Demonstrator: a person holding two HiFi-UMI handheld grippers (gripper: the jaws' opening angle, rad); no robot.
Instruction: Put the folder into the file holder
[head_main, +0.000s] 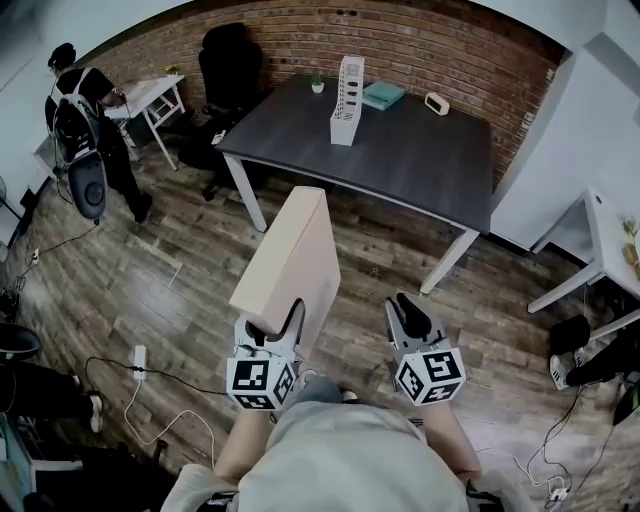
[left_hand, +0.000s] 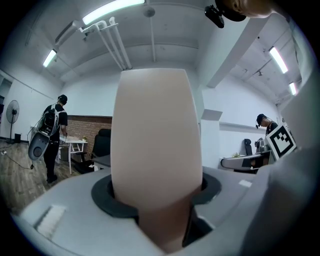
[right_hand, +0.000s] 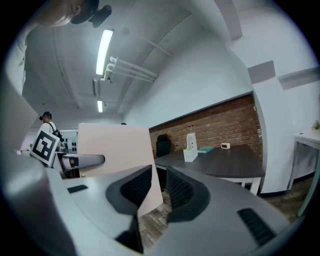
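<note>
One folder (head_main: 290, 260): pale beige and flat, held clear of the floor (head_main: 180, 270). Its near end sits between the jaws of the left claw (head_main: 272, 322), and the rest slants up and forward from that claw.
Left claw: pinching the folder's near end, its jaws spread wide around it and pointing forward.
Right claw (head_main: 408, 312): just to the right of the left claw and apart from the folder. Its jaws stand a little apart with nothing pressed between the pads. In the right gripper view the folder's lower corner shows off to the claw's left, past the gap.
File holder (head_main: 346, 100): white, upright, with a slotted side, standing on the bench (head_main: 400, 160) well ahead of both claws.
Bench: dark top on white legs, ahead of the claws, with a brick wall (head_main: 420, 45) behind it.
Book (head_main: 383, 95): teal, lying flat just beyond the file holder, ahead of the right claw.
Plant (head_main: 317, 85): small and potted, at the bench's far edge, left of the file holder.
Office chair (head_main: 228, 65): black, beyond the bench's left end, far ahead of the left claw.
Person (head_main: 85, 130): in dark clothes with a backpack, standing far to the left of the left claw.
Power strip (head_main: 139, 358): white, with its cable, on the floor left of the left claw.
</note>
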